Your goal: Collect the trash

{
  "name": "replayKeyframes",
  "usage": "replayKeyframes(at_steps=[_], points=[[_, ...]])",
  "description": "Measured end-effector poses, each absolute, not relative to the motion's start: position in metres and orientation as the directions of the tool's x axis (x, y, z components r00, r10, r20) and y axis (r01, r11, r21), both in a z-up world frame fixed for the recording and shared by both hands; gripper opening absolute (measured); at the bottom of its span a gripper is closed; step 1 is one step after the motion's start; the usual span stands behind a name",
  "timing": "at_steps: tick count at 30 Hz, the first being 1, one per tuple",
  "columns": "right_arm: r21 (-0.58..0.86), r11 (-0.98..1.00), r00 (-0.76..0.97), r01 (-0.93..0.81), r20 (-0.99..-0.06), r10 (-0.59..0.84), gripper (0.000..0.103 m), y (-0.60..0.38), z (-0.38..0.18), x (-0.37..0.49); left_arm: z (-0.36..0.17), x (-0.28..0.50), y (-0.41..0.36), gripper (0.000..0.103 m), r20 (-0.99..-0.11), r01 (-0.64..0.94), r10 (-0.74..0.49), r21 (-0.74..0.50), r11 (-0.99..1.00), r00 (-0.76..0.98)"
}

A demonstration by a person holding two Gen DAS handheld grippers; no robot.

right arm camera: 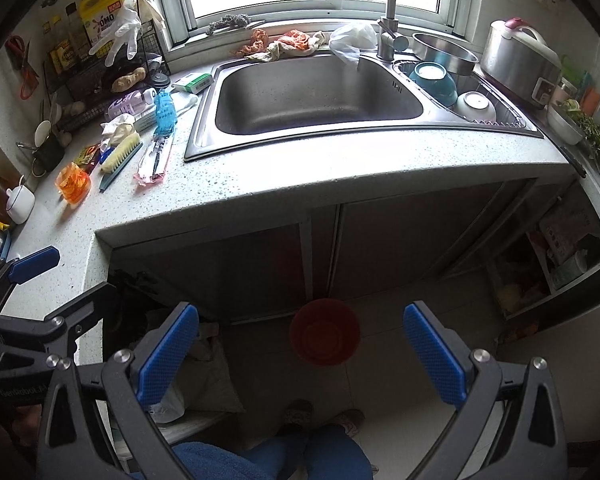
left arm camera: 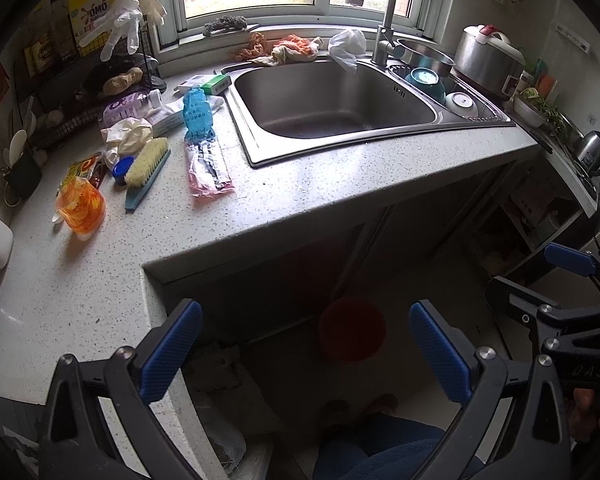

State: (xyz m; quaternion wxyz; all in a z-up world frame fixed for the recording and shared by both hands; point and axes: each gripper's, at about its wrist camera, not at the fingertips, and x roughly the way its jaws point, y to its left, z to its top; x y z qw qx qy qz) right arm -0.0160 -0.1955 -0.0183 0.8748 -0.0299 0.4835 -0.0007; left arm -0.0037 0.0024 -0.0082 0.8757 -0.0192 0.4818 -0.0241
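progress: none visible | left gripper [left arm camera: 306,358] and right gripper [right arm camera: 300,356] both spread, empty | wrappers [left arm camera: 208,162] still on countertop [left arm camera: 320,192] | red bin [right arm camera: 324,332] on floor awaits

Left gripper [left arm camera: 306,354] and right gripper [right arm camera: 300,354] sit low in frame, side by side, jaws spread wide, gripping nothing.

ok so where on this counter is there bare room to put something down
Bare counter runs along the front edge before the sink, and round the near left corner below the orange pouch. Crowded: the brush, pink packet and blue bag left of the sink.
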Motion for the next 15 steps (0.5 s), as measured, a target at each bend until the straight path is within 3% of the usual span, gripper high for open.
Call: replayKeyframes(at_steps=[15], points=[[-0.061, 0.998, 0.523, -0.026, -0.851, -0.038, 0.103, -0.1957, -0.0193, -0.0183, -0.0103, -0.0039, 0.0015, 0.103, -0.845, 0.039, -0.074, -0.063, 0.997, 0.53]])
